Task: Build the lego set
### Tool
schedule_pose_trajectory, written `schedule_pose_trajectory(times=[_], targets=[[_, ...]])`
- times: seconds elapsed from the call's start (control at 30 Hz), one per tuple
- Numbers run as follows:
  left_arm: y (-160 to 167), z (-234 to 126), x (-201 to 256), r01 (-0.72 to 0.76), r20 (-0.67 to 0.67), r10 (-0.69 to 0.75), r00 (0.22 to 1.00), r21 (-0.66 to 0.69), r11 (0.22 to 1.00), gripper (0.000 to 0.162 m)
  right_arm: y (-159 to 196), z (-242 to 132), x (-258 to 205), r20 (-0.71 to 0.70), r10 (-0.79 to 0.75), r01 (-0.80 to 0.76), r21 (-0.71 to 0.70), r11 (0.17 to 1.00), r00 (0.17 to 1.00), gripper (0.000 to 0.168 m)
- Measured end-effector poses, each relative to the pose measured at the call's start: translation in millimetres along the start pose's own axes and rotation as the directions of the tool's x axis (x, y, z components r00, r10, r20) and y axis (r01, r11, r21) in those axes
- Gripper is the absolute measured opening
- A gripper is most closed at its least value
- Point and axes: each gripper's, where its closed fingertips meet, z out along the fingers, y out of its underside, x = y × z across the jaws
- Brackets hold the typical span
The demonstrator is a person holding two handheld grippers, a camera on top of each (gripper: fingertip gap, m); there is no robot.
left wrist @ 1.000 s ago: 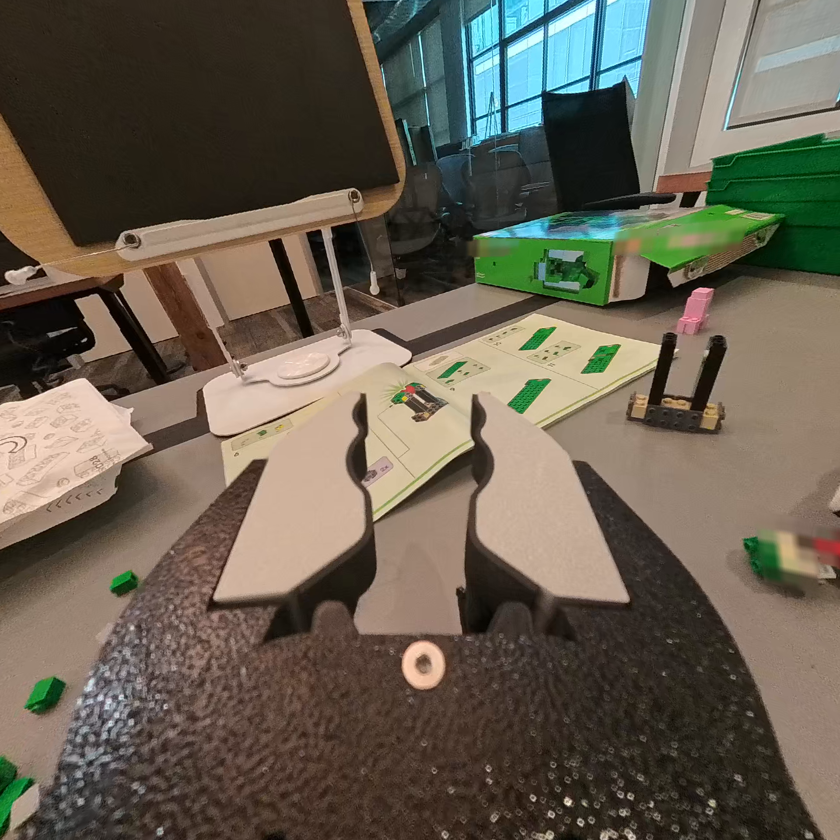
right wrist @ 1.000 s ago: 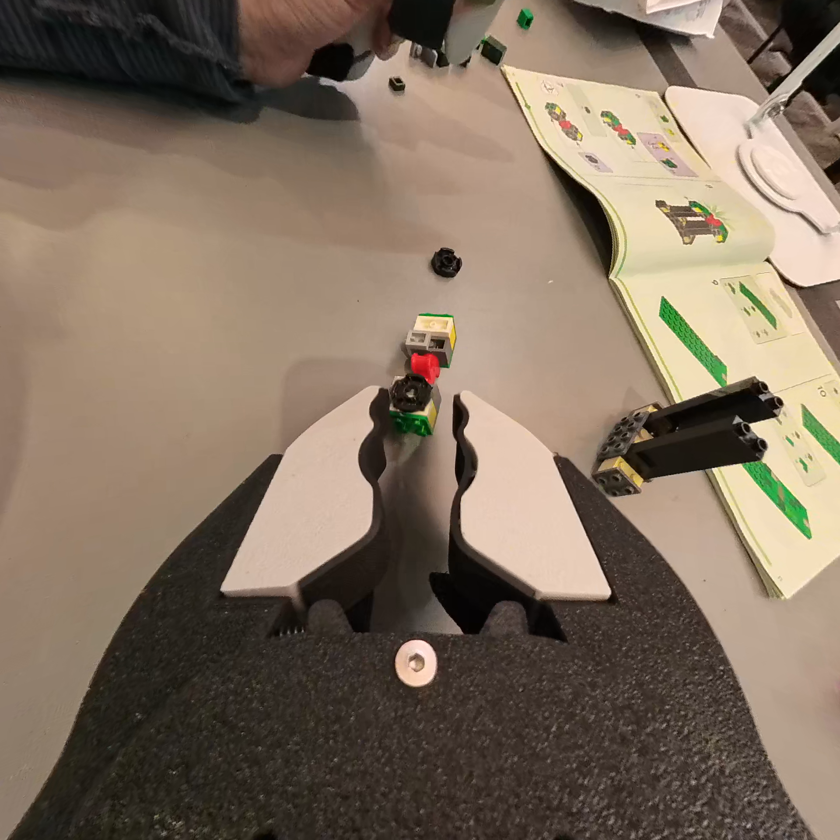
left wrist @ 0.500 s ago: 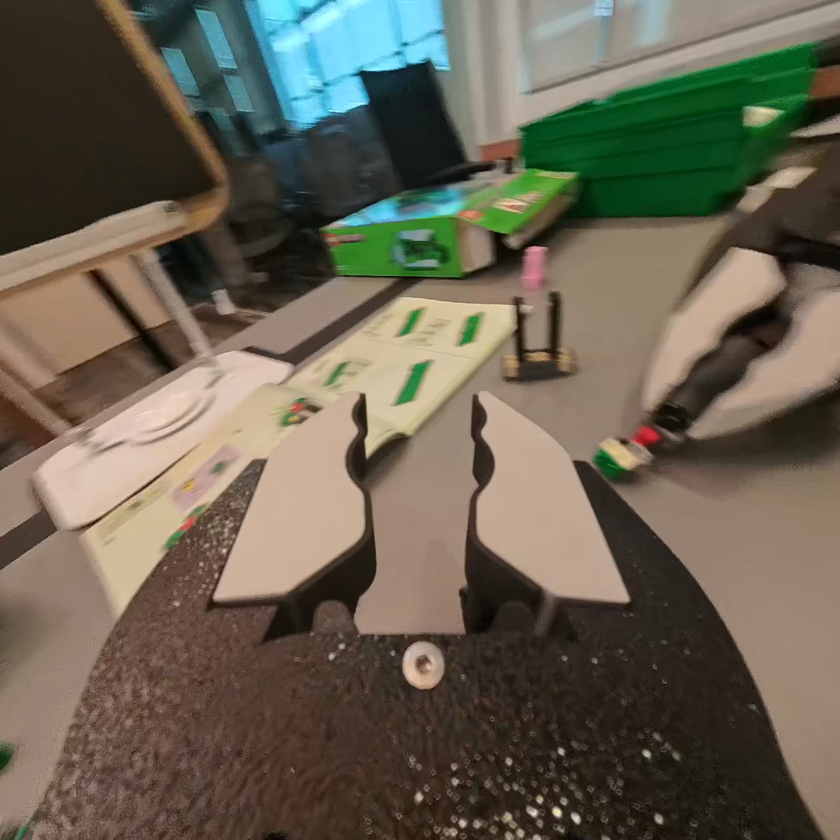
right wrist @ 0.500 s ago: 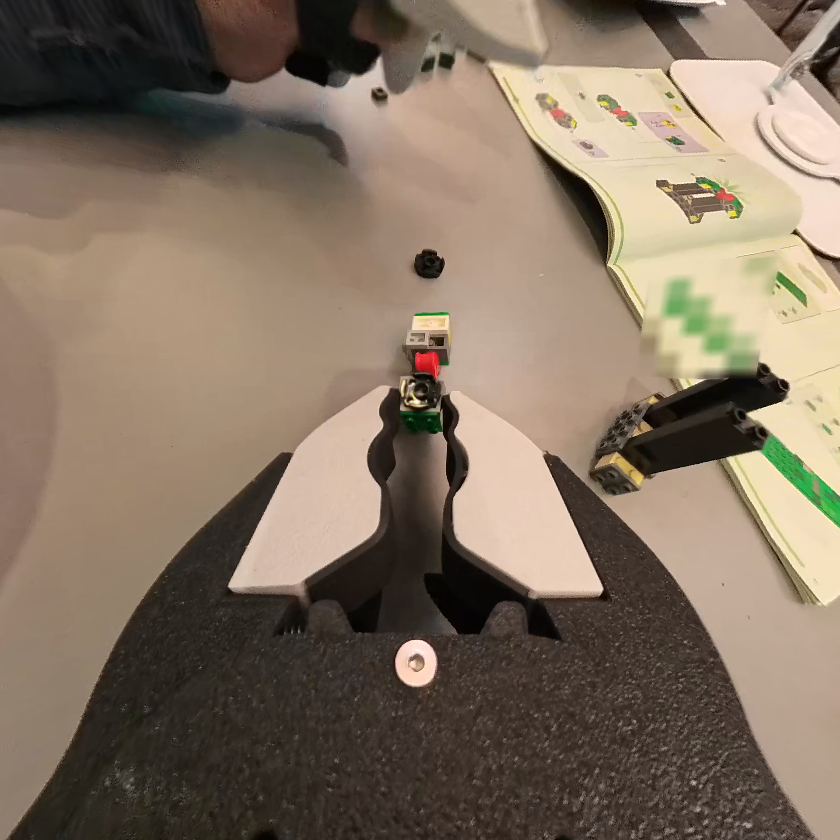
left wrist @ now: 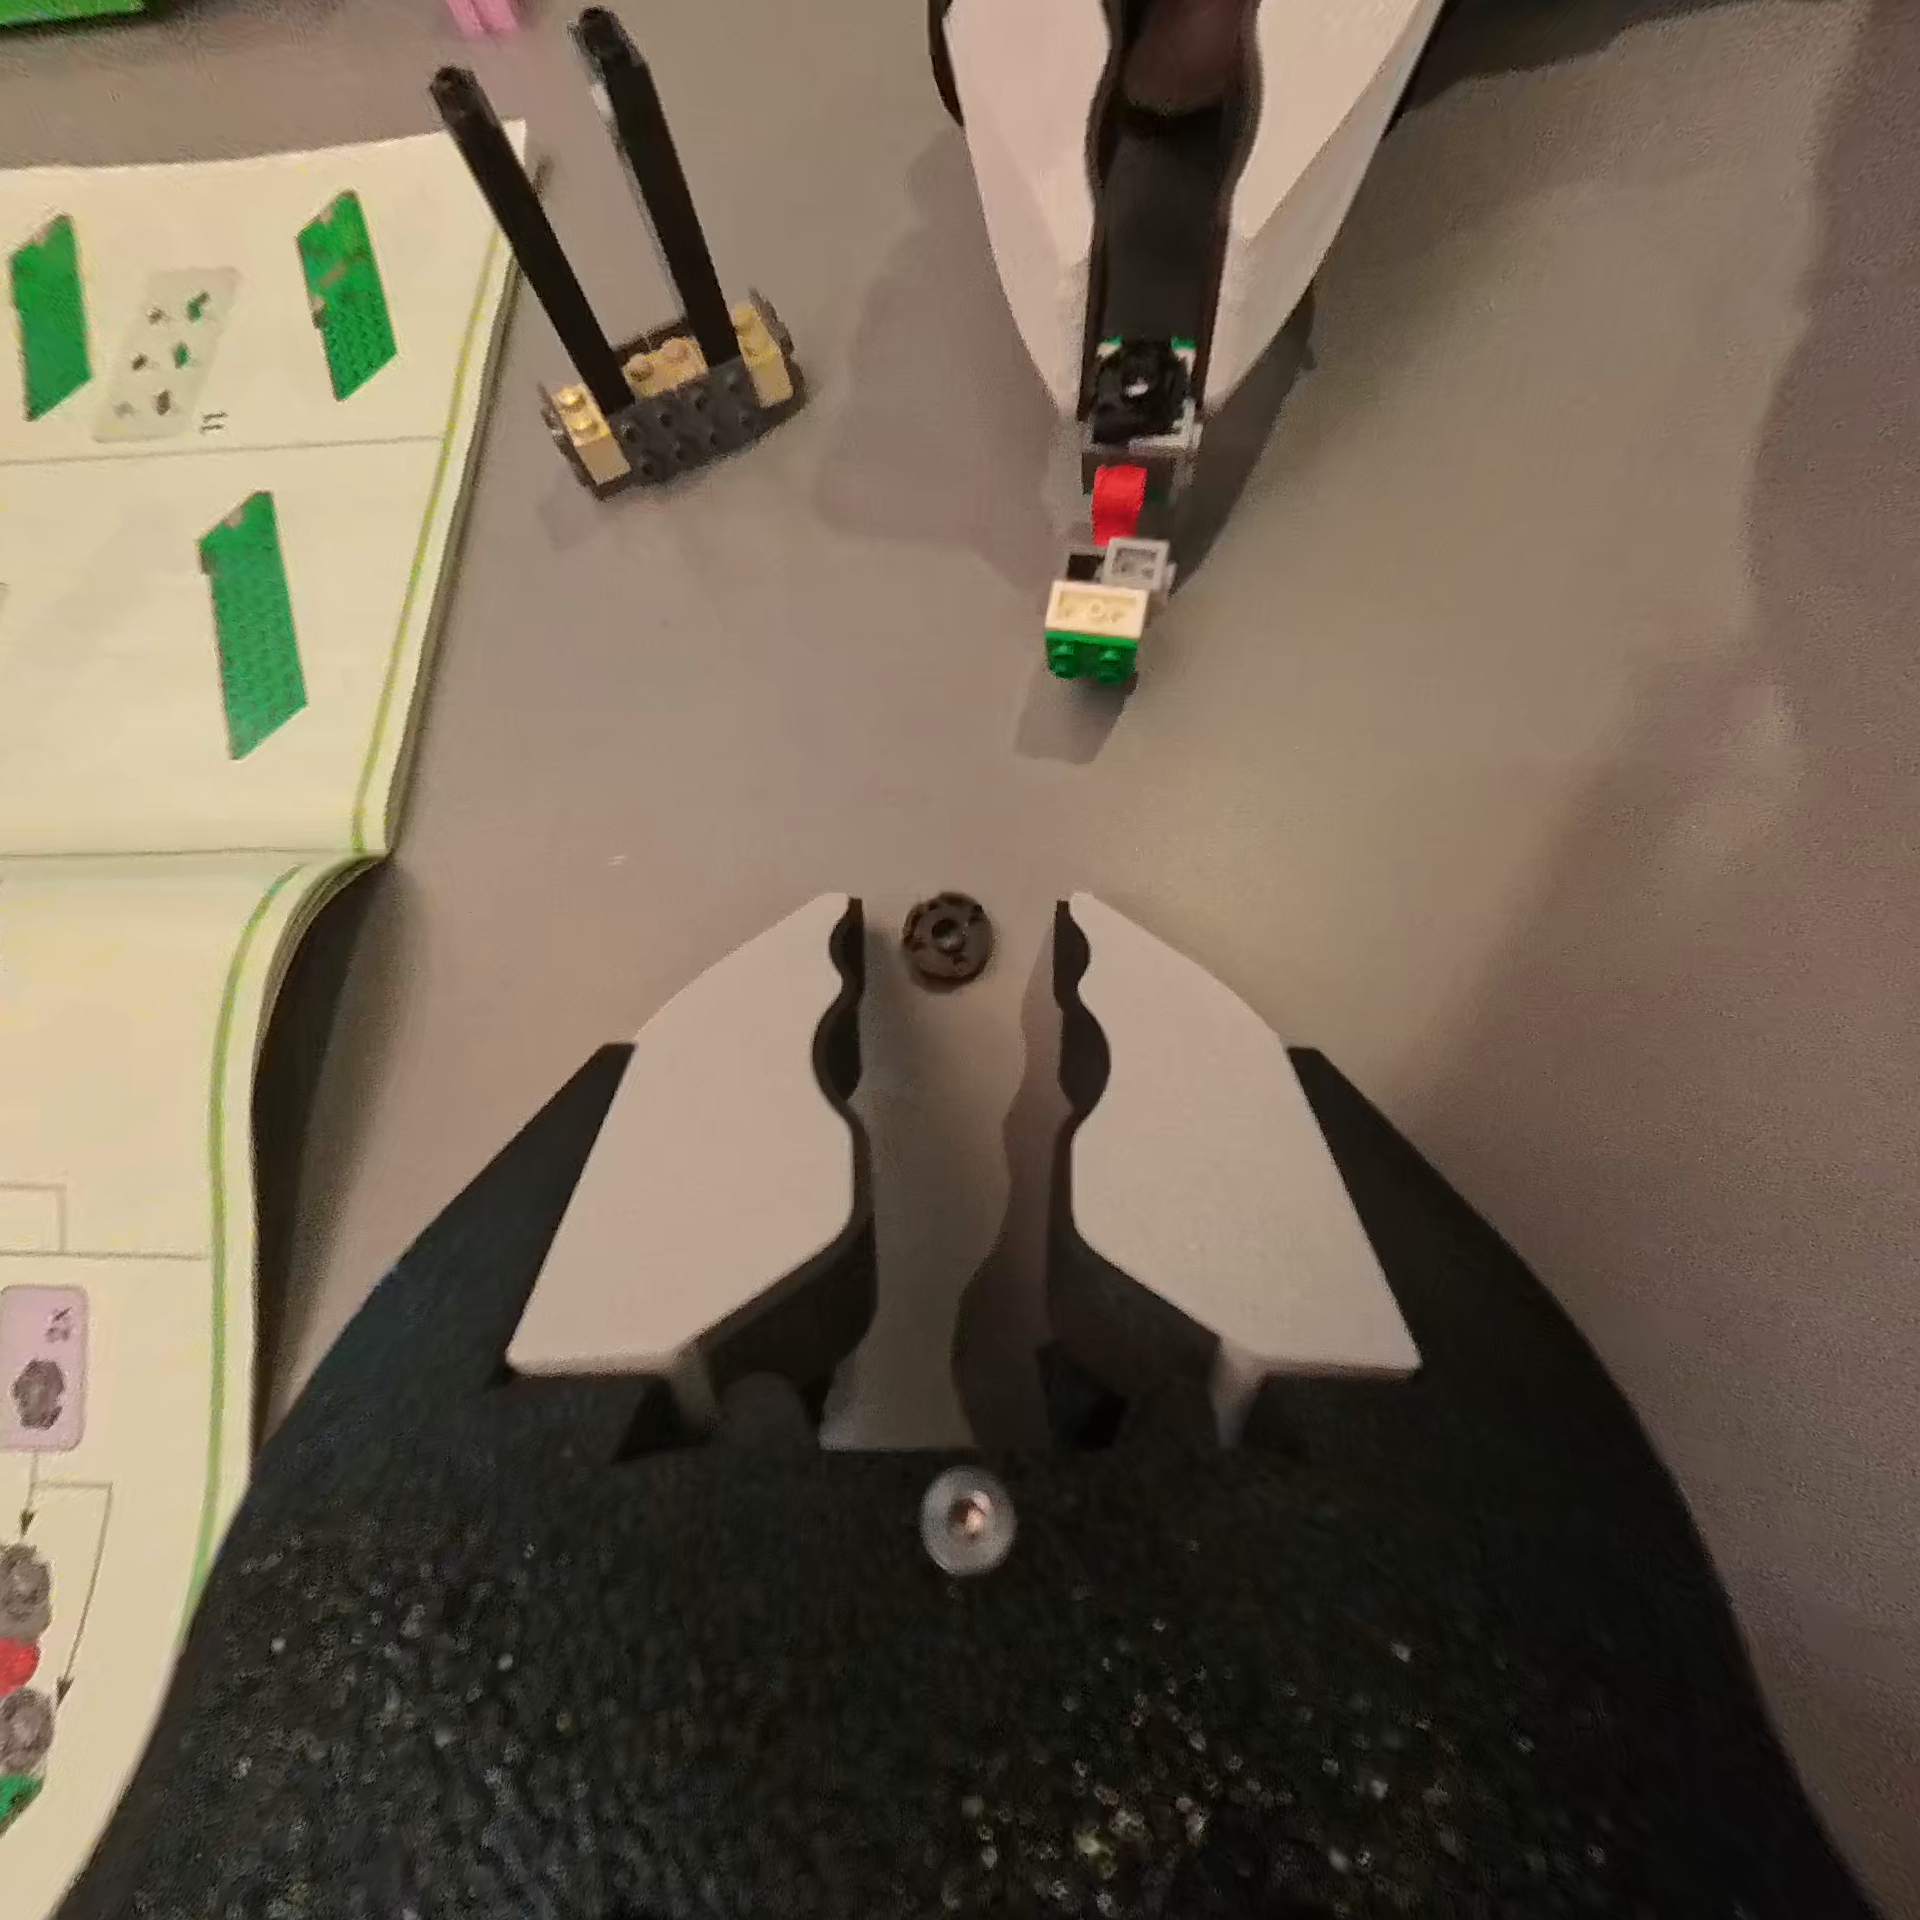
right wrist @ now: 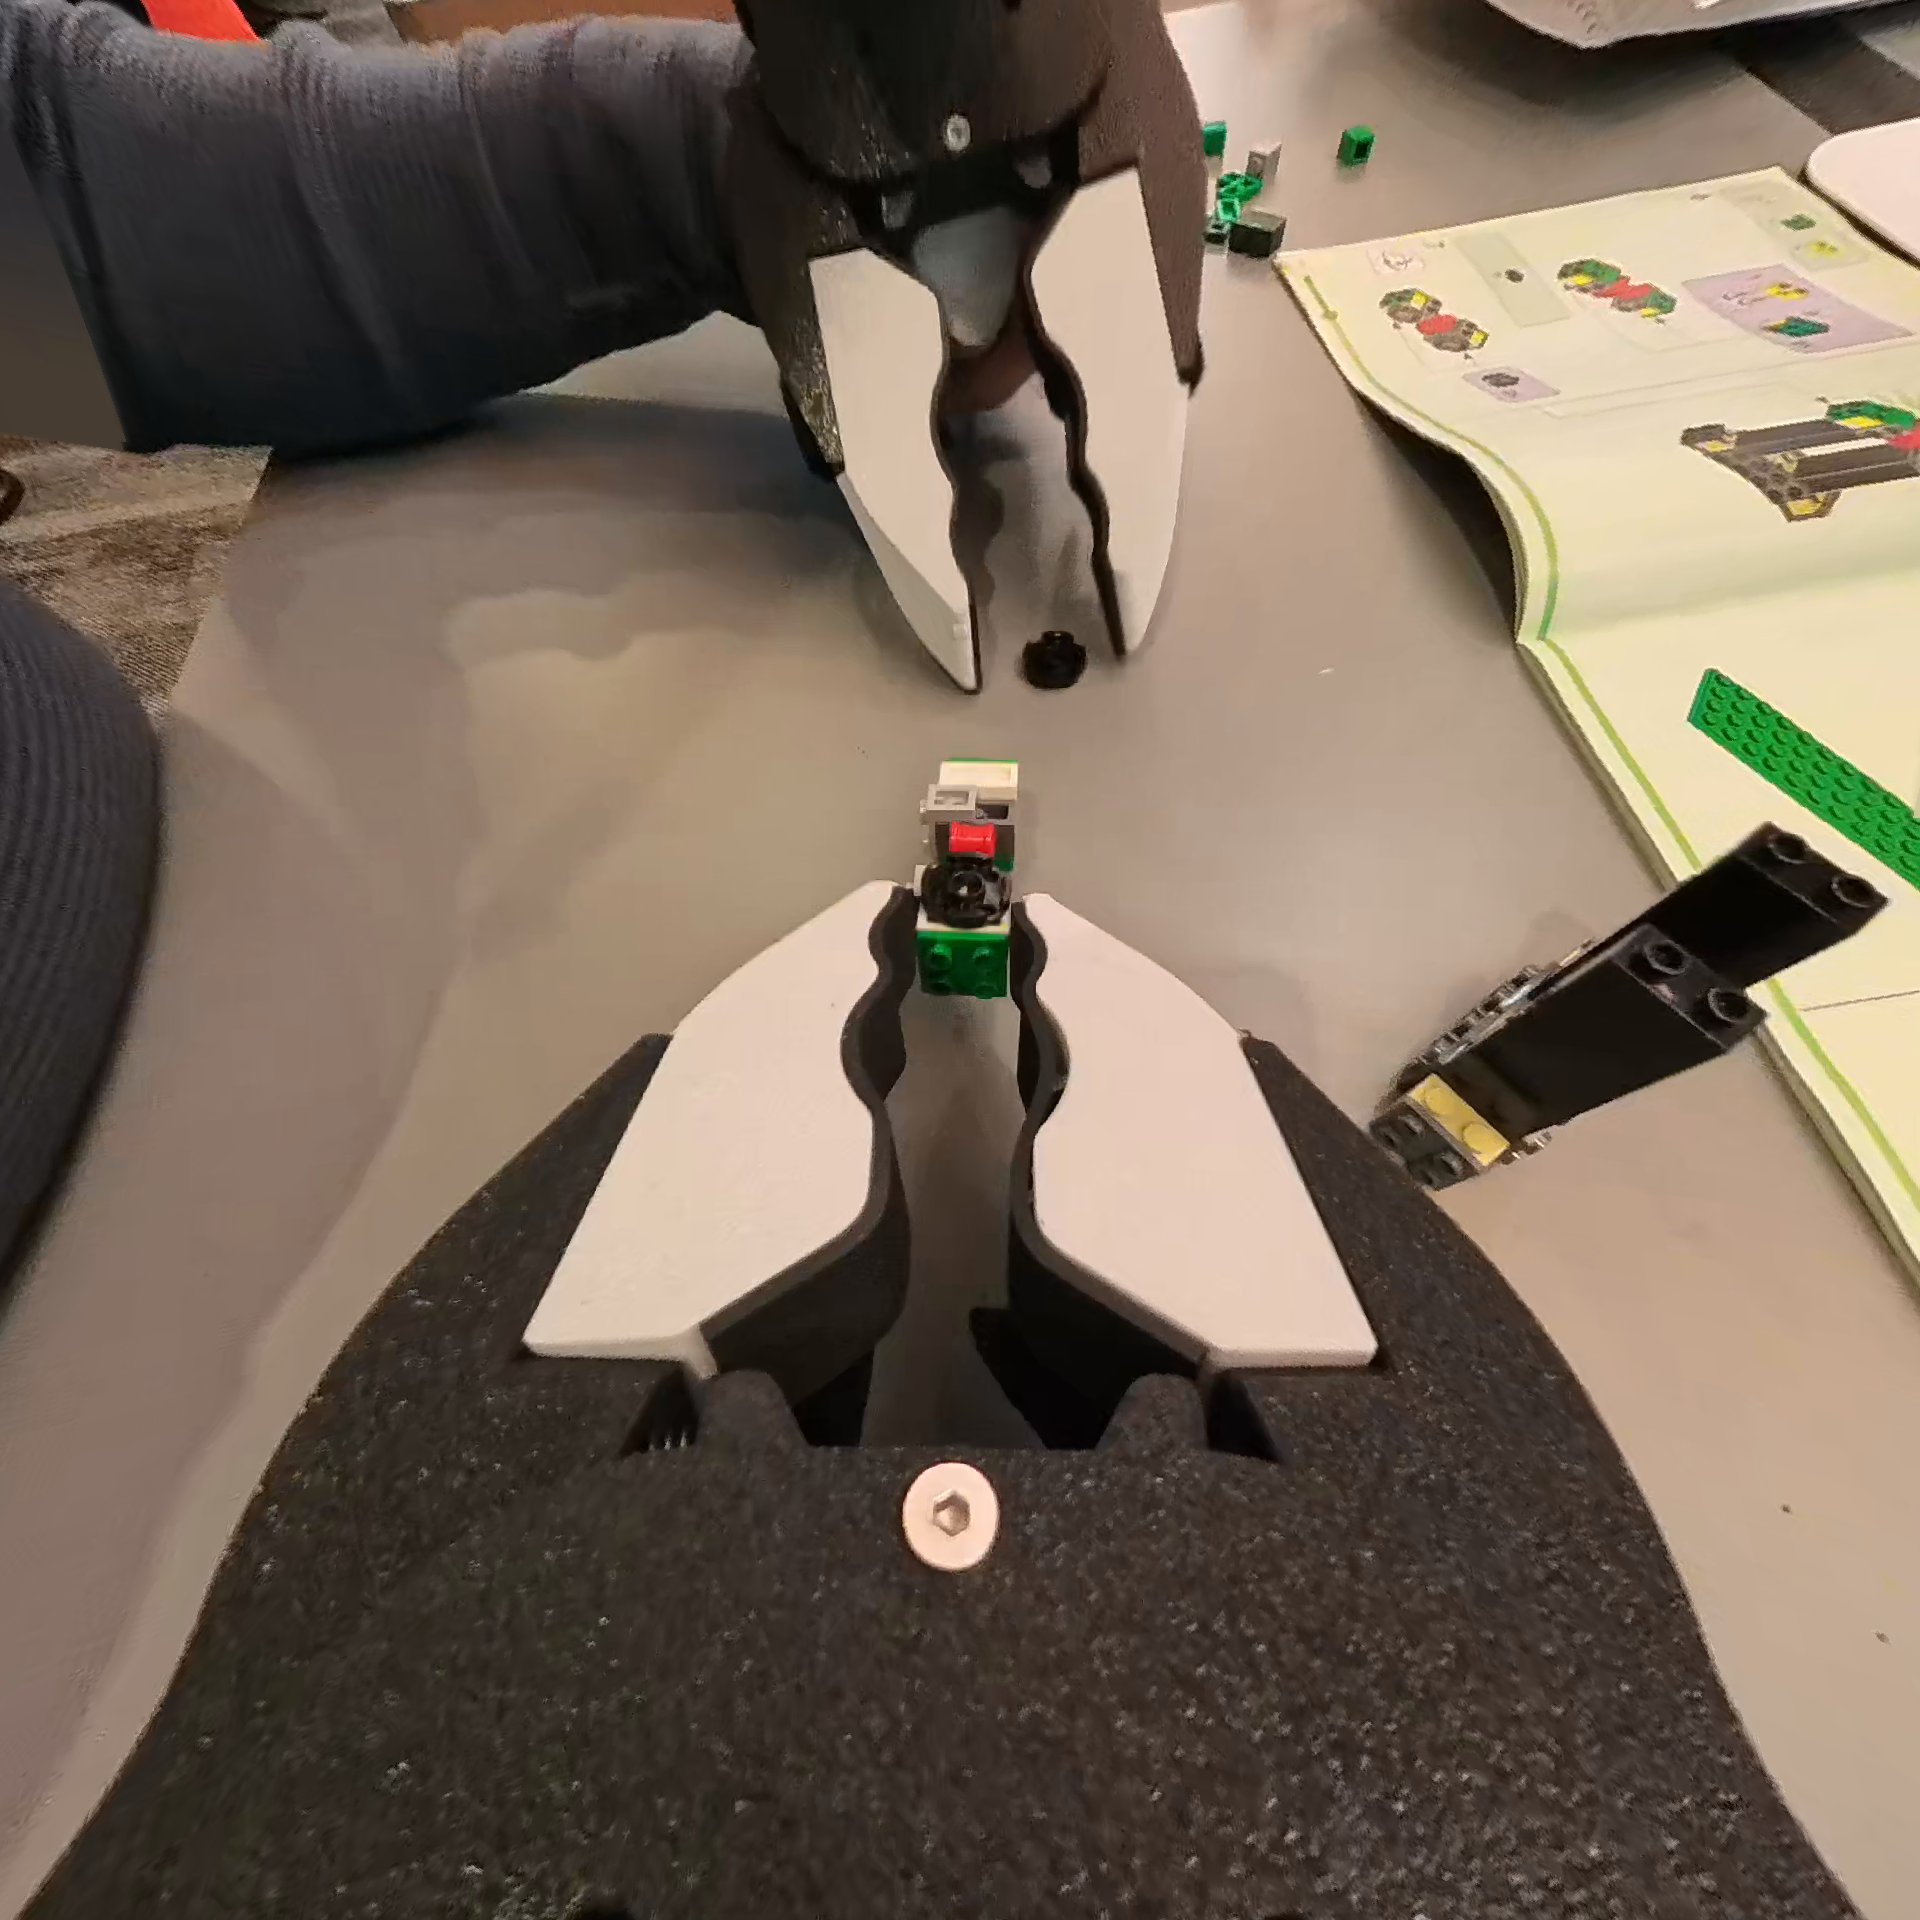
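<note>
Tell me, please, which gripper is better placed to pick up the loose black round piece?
Left gripper: open, its fingertips flank the round piece. Right gripper is shut on the small assembly.

Smooth grey tabletop (left wrist: pixel 1558 727) under soft light, shadows across it.

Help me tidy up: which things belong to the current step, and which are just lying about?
In use:
left claw, open around the black round piece
right claw, gripping the small assembly
booklet

Lying about:
black pillar build
loose bricks
</note>
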Motion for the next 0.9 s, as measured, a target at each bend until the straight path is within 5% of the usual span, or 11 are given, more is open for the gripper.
schedule_pose_trajectory(times=[0.03, 0.4, 0.57, 0.9], targets=[[-1, 1, -1, 0.008, -0.008, -0.008, 1.0, 0.003, 1.0, 0.034, 1, -1, 1, -0.005, -0.007, 0.007, -0.005, 1.0, 1.0, 0.017], [-1, 4, 0, 0.065, -0.036, -0.064, 0.997, 0.005, 0.998, 0.026, 18, -2, 9, -0.002, -0.023, 0.023, -0.104, 0.994, 1.0, 0.017], [-1, 4, 2, 0.064, -0.031, -0.064, 0.997, 0.005, 0.998, 0.021, 19, -1, 11, -0.026, -0.027, 0.024, -0.117, 0.993, 0.999, 0.03], [-2, 2, 3, 0.058, 0.032, -0.058, 0.998, 0.0, 0.998, 0.028, 15, -5, 2, -0.094, -0.189, 0.181, -0.083, 0.98, 0.977, 0.029]])
